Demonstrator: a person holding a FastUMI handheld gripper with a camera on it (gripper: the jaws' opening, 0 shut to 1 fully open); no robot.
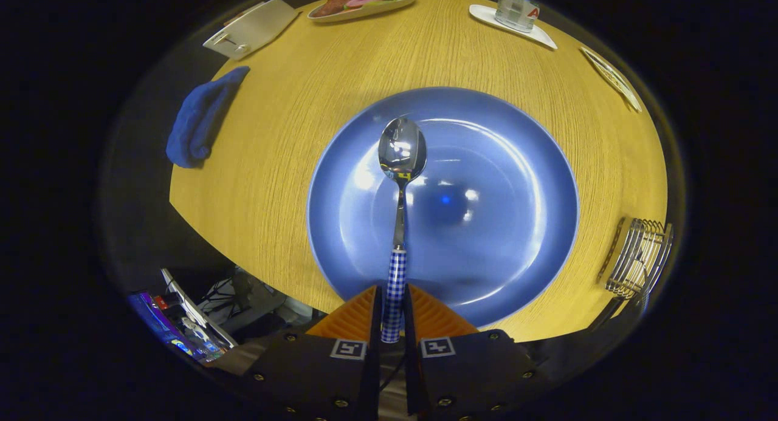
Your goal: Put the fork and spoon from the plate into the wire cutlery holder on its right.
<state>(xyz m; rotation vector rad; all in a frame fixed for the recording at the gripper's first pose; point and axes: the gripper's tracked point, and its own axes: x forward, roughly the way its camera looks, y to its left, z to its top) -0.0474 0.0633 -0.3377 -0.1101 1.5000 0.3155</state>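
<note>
The gripper (394, 299) has its two orange fingers (351, 318) pressed closed on the blue-and-white checked handle of a spoon (401, 166). The spoon points straight ahead of the fingers, its bowl over the middle of a blue plate (529, 166) on a wooden table (273, 154). The wire cutlery holder (638, 257) stands beyond the plate's rim, to the fingers' right

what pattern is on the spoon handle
Blue-and-white check, clearest in the gripper view where the jaws are shut on the spoon handle above the blue plate.
</note>
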